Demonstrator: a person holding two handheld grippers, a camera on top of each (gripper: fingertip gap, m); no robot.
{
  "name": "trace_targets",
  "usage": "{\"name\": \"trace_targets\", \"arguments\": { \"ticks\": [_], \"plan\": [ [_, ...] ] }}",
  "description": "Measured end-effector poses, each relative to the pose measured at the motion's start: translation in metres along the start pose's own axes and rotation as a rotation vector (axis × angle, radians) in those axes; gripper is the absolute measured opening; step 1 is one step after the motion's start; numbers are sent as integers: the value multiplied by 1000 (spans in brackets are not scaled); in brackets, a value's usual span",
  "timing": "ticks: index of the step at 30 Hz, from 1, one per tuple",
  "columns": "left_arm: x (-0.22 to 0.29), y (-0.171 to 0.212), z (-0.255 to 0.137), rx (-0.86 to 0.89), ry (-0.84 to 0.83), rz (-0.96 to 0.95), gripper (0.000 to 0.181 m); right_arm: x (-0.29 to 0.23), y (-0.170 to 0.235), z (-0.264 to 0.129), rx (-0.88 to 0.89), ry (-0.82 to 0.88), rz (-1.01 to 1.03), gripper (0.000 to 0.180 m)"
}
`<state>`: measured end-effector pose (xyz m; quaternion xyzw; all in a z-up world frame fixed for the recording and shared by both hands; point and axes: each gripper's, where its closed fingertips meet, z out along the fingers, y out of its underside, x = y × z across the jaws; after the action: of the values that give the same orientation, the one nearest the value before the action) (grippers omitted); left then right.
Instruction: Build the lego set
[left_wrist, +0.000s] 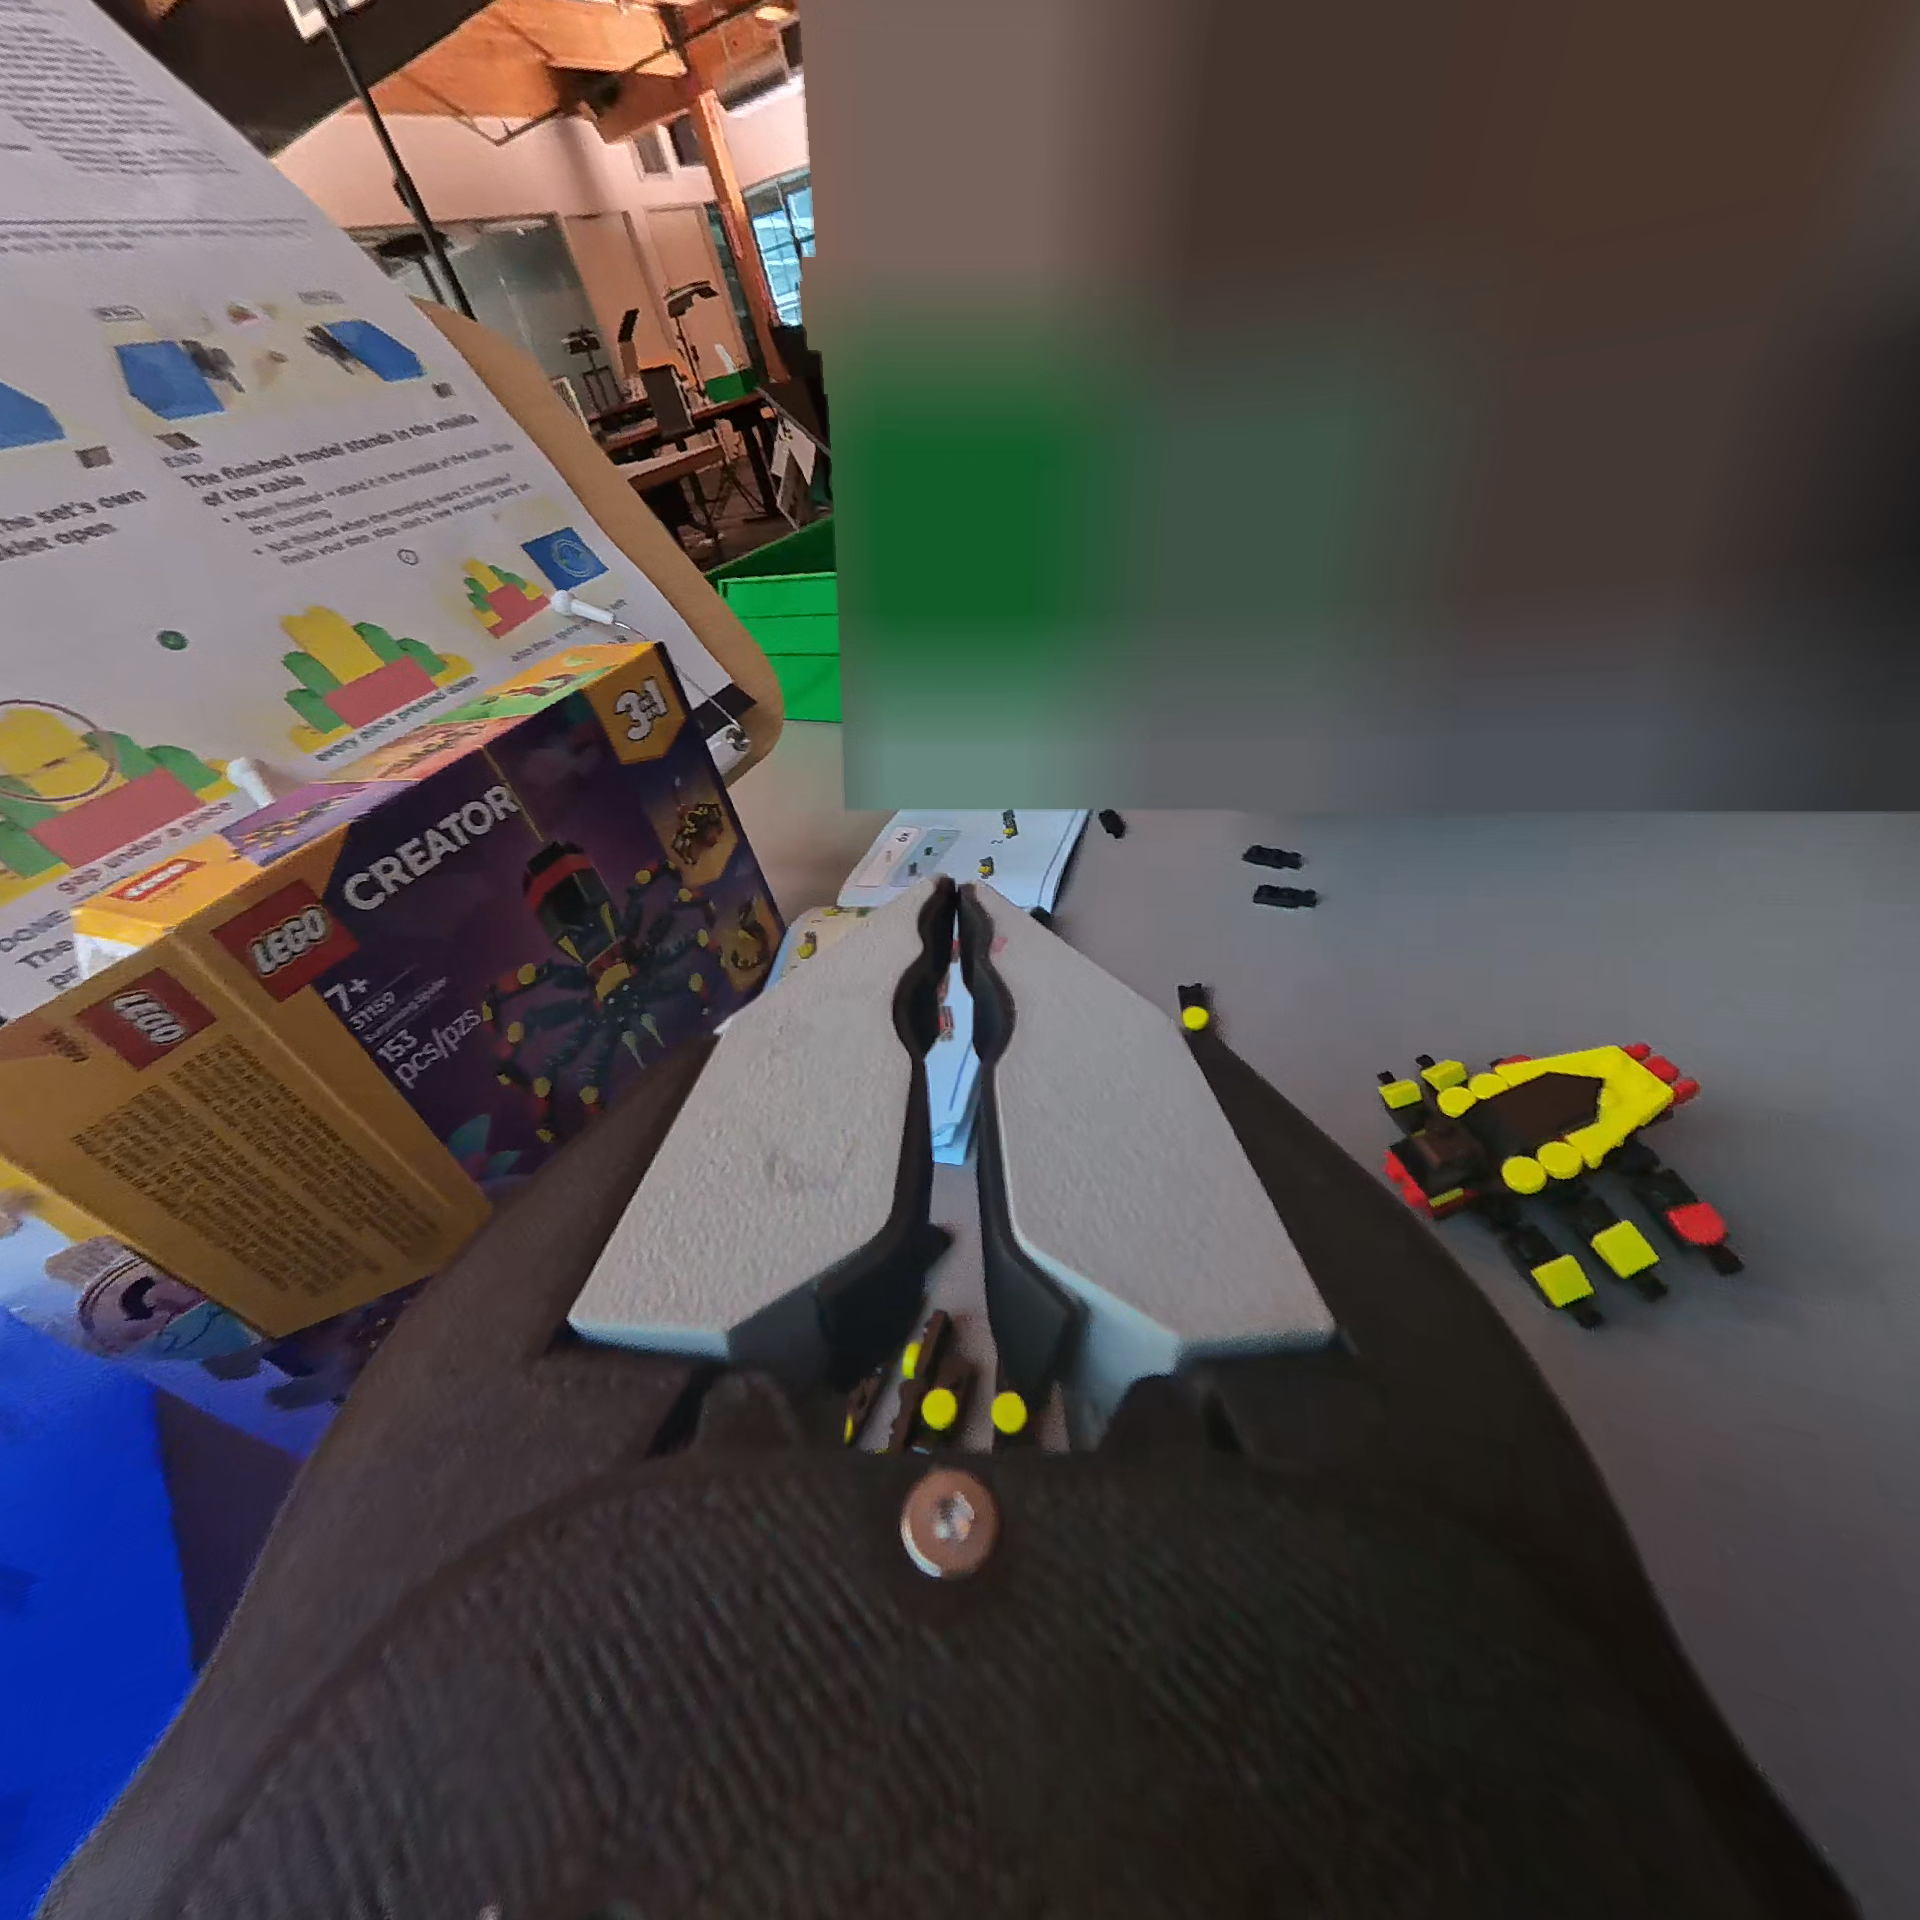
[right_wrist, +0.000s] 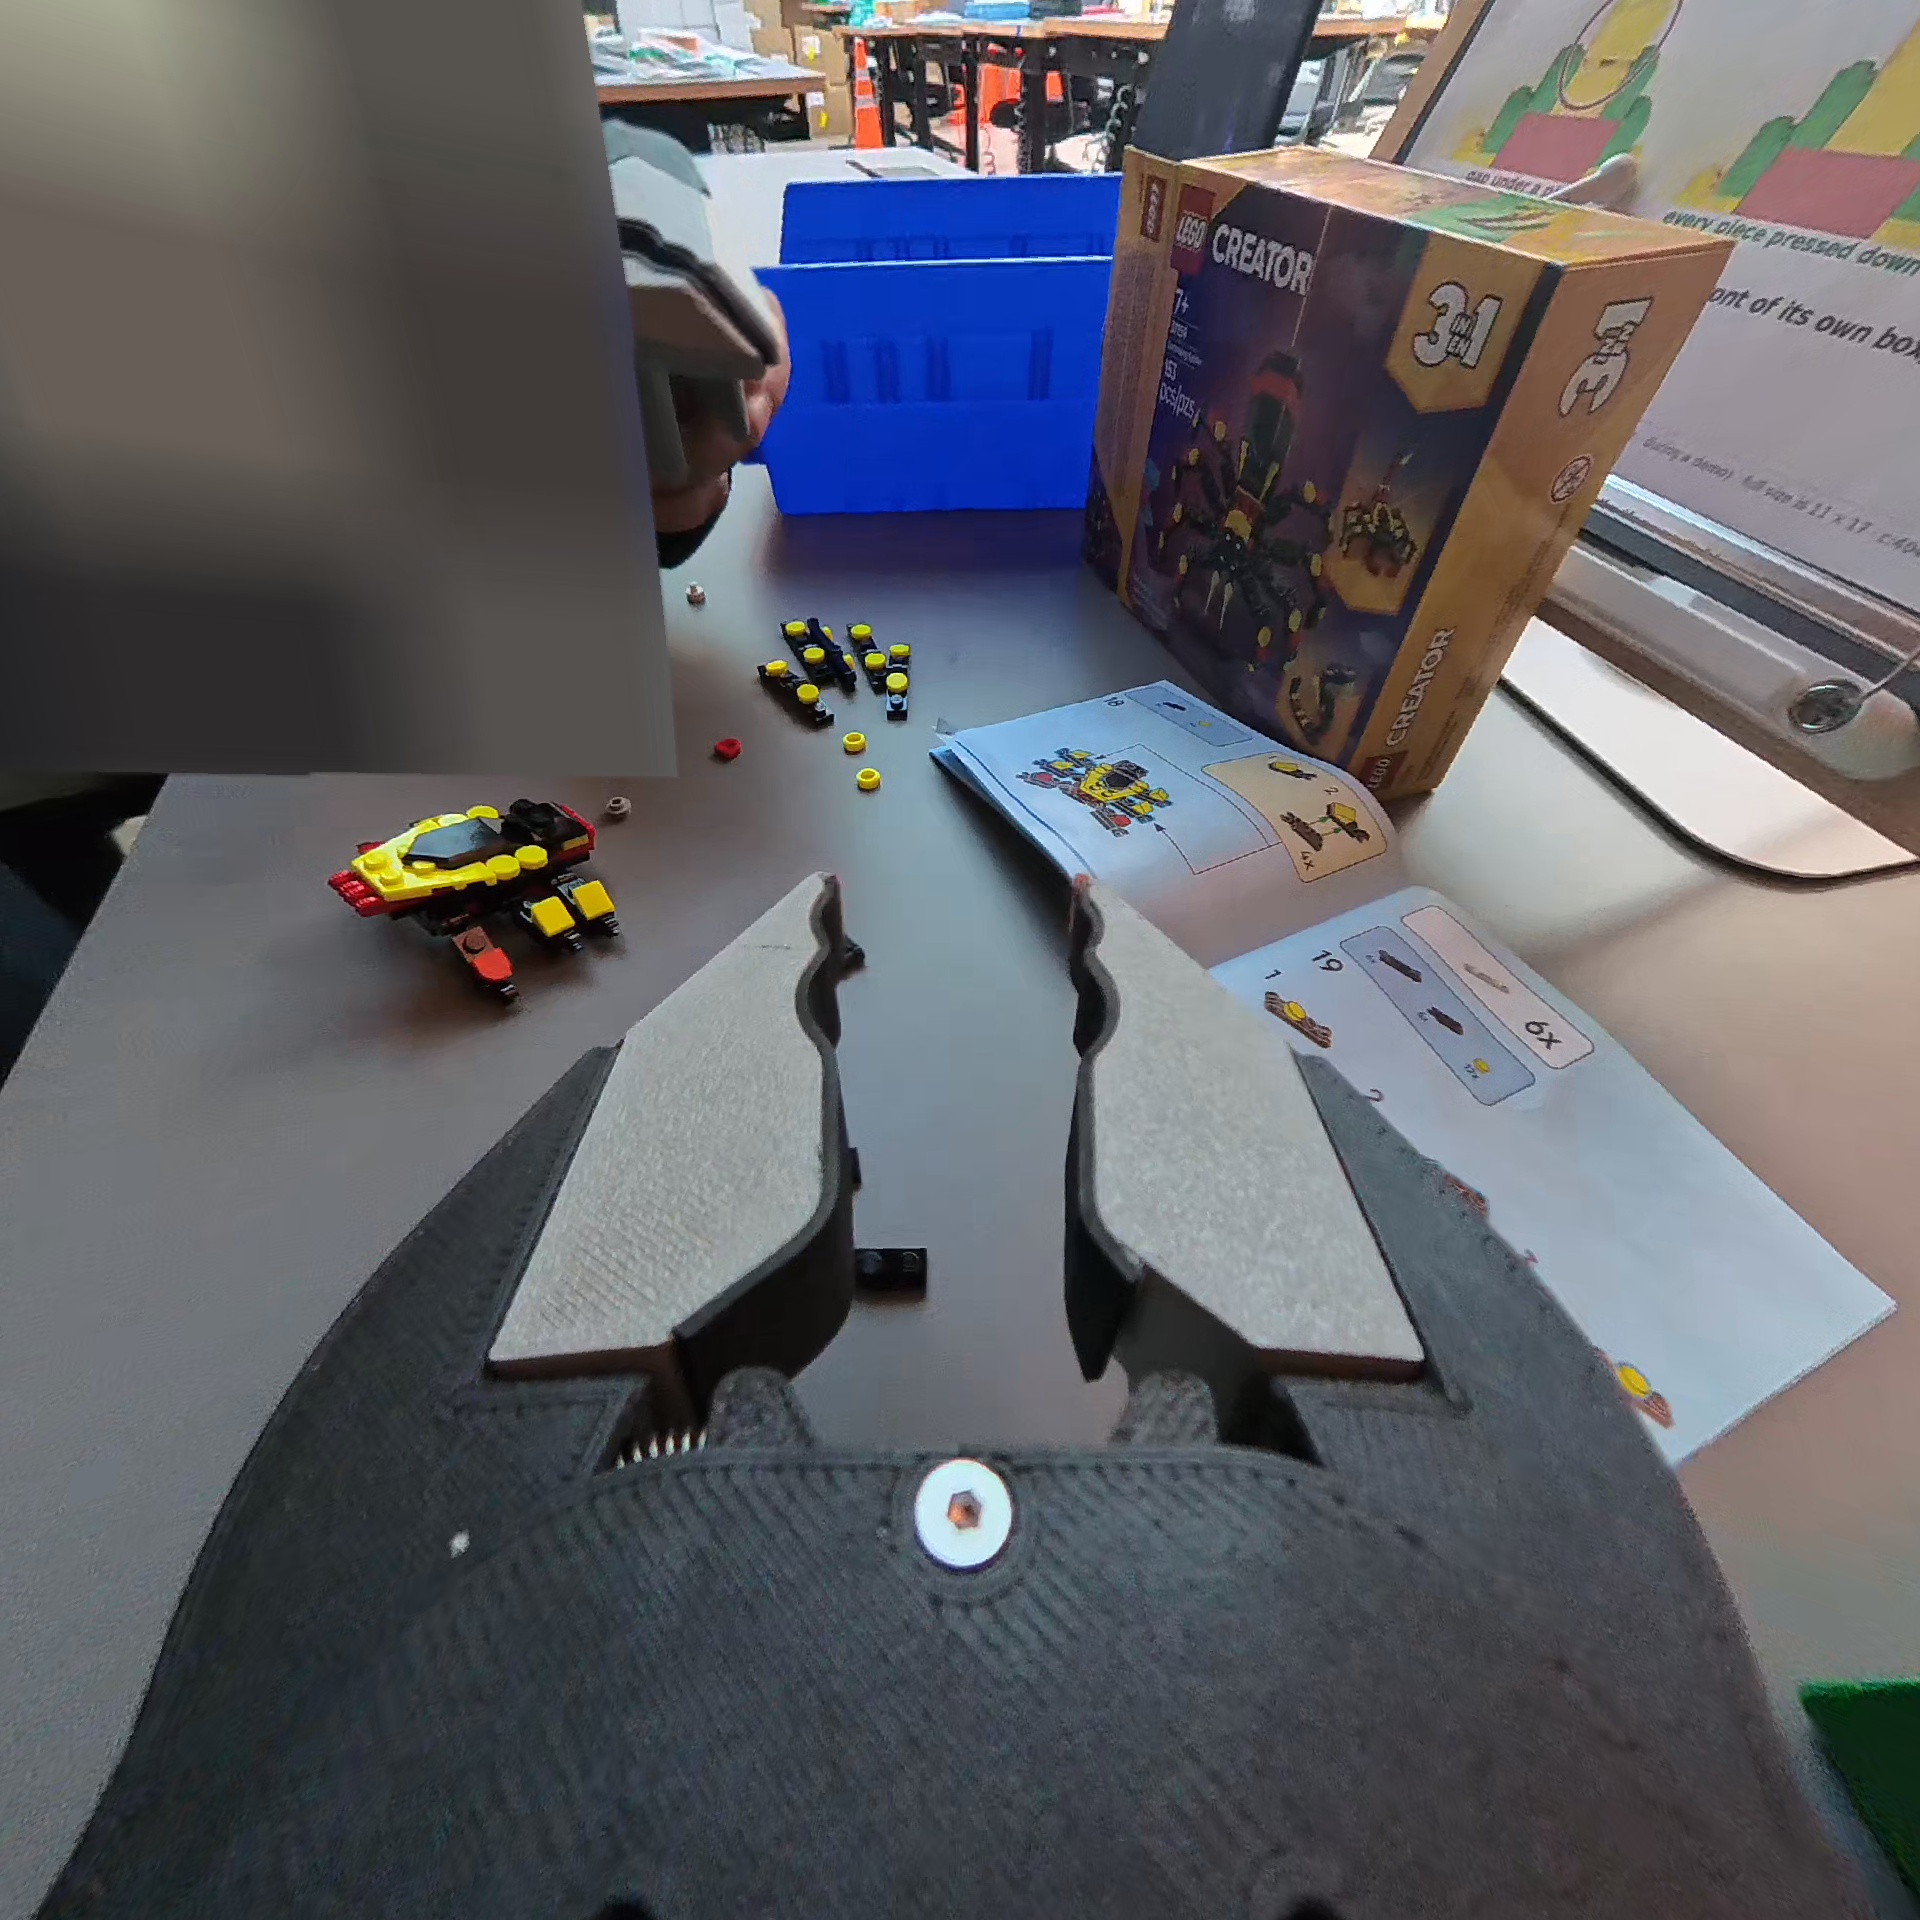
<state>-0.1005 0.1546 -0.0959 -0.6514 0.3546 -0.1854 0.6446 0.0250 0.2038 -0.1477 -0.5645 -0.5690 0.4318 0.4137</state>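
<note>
The partly built yellow, black and red model (right_wrist: 478, 862) lies on the dark table, left of my right gripper (right_wrist: 956, 899). That gripper is open and empty, low over the table, with a small black plate (right_wrist: 891, 1265) on the table between its fingers. Several black pieces with yellow studs (right_wrist: 842, 665) lie beyond it, with loose yellow studs (right_wrist: 854, 741) close by. My left gripper (left_wrist: 956, 899) is shut, with nothing seen between its tips. It hovers above the black studded pieces (left_wrist: 940, 1403), and the model (left_wrist: 1538, 1153) is to its right.
The open instruction booklet (right_wrist: 1174, 790) lies right of my right gripper, in front of the set's box (right_wrist: 1351, 447). A blue bin (right_wrist: 935, 384) stands behind the pieces. A large printed sheet (left_wrist: 260, 416) leans behind the box. Two black pieces (left_wrist: 1273, 857) lie farther back. About 15 cm separates my left fingertips from my right.
</note>
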Motion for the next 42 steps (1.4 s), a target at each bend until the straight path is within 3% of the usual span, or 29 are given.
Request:
{"name": "trace_targets", "arguments": {
  "ticks": [4, 10, 20, 26, 36, 42],
  "plan": [
    [11, 17, 8, -79, 35, 78, 0, 7, 0, -5, 8, 3, -15, 40],
    [18, 19, 10, -76, 83, 80, 0, -6, 10, -14, -43, -151, 45, 44],
    [18, 18, 8, -97, 111, 13, 0, -13, 53, -44, -298, -125, -60, 30],
    [20, 32, 11, -167, 157, -50, 0, -12, 75, -44, -414, -157, -45, 30],
    [20, 36, 13, -183, 170, -70, 0, -19, 80, -29, -448, -185, -94, 35],
    [25, 43, 16, -211, 176, -44, 0, -13, 78, -23, -452, -112, -104, 21]
  ]
}}
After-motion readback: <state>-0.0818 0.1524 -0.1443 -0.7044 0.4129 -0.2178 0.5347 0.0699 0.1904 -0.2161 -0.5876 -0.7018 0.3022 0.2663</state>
